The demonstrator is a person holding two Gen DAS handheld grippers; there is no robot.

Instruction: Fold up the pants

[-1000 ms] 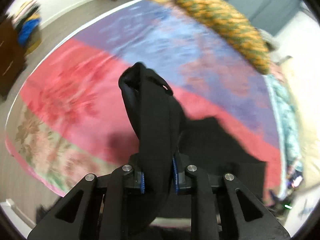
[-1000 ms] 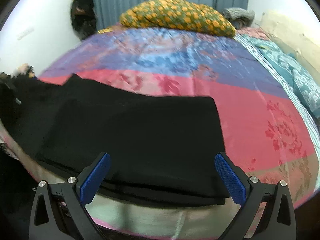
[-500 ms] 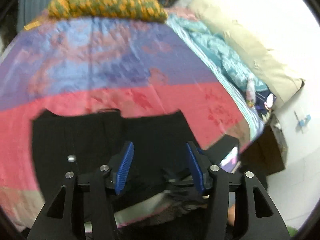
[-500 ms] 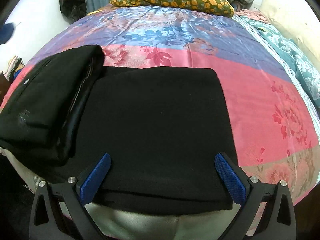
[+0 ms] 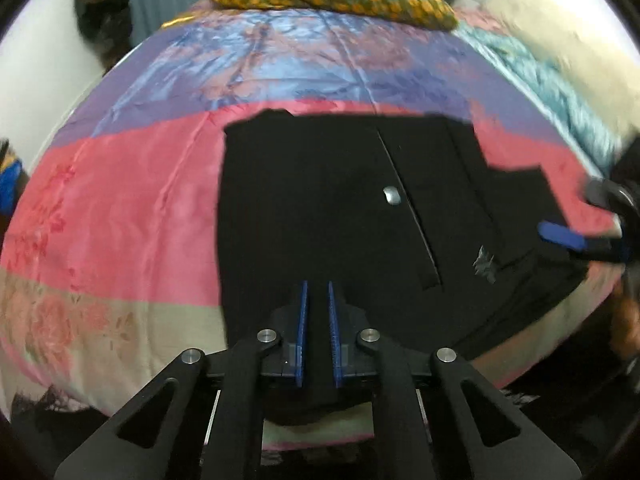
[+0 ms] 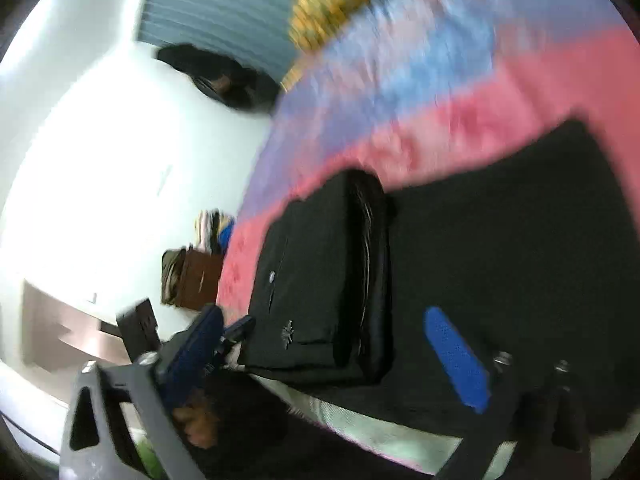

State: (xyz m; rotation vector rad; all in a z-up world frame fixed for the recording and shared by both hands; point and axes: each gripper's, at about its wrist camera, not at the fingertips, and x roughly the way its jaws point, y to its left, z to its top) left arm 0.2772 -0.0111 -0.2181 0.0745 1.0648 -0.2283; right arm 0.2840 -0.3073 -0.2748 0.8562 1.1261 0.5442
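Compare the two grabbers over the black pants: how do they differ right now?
On the left gripper the blue pads are almost together; on the right gripper they are spread wide. The left one seems to pinch the near edge of the pants; the right one holds nothing. Both have blue pads.

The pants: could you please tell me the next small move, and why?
Probably close the right tool on the near edge of the pants: it hangs open there, while the left tool looks pinched on that same edge.
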